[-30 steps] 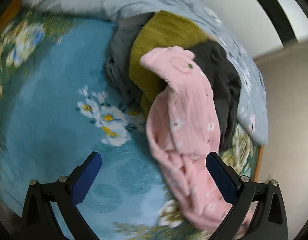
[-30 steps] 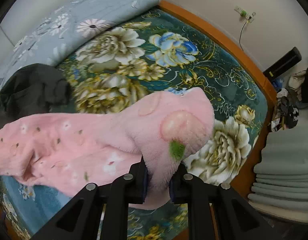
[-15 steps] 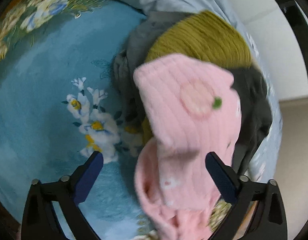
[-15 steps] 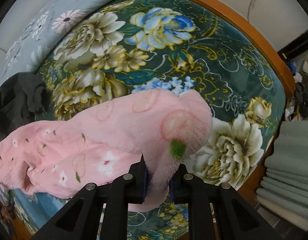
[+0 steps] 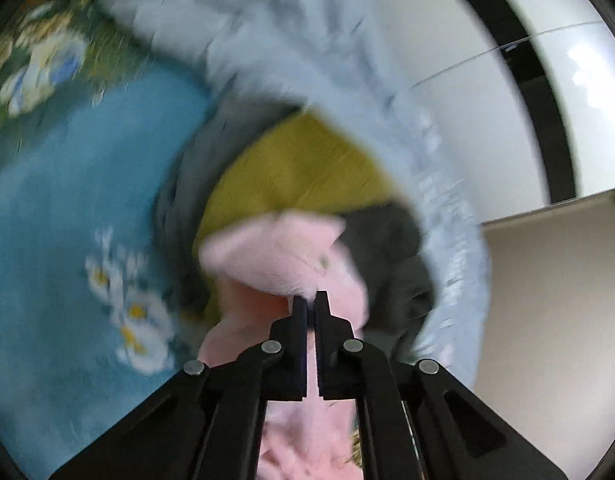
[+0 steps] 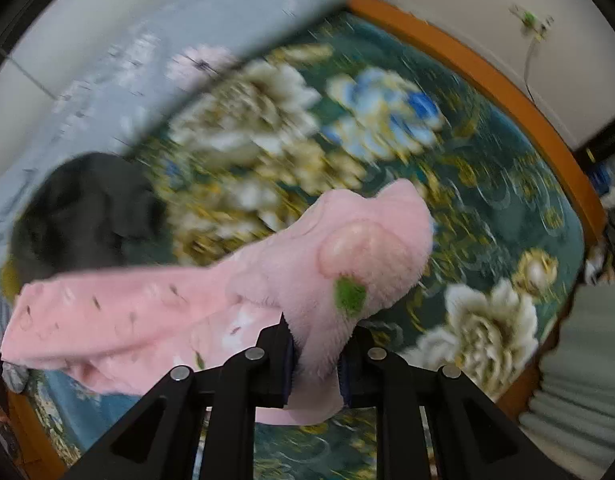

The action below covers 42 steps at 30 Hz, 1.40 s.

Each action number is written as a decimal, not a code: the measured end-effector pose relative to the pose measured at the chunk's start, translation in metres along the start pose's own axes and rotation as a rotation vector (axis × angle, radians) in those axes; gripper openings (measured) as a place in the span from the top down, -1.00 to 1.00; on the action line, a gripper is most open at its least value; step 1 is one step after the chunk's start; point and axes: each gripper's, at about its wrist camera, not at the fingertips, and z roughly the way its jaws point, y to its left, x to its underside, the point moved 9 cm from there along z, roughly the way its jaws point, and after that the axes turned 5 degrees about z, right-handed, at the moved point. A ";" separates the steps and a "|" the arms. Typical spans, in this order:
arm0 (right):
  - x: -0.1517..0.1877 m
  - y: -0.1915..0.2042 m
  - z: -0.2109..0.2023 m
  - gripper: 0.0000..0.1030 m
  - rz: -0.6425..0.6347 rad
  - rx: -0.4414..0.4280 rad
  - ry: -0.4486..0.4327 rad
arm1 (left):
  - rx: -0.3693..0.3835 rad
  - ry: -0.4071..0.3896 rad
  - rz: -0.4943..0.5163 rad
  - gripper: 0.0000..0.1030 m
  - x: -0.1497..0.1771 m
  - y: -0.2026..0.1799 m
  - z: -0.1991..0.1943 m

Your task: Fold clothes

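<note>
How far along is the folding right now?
Nothing looks folded yet. The right gripper clamps the pink garment; the left gripper has just been closing and is shut at its edge. The yellow garment and dark garment are piled unfolded.

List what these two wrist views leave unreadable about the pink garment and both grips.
- Left wrist view: motion blur; whether the shut left gripper pinches pink garment fabric is unclear.
- Right wrist view: the right gripper pads are buried in fleece.
- Both views: the garment's type is unclear; its bunched folds hide its shape.
</note>
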 end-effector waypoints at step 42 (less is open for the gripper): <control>0.078 0.066 0.011 -0.19 -0.244 0.189 0.122 | 0.235 0.046 -0.145 0.95 -0.004 0.038 -0.005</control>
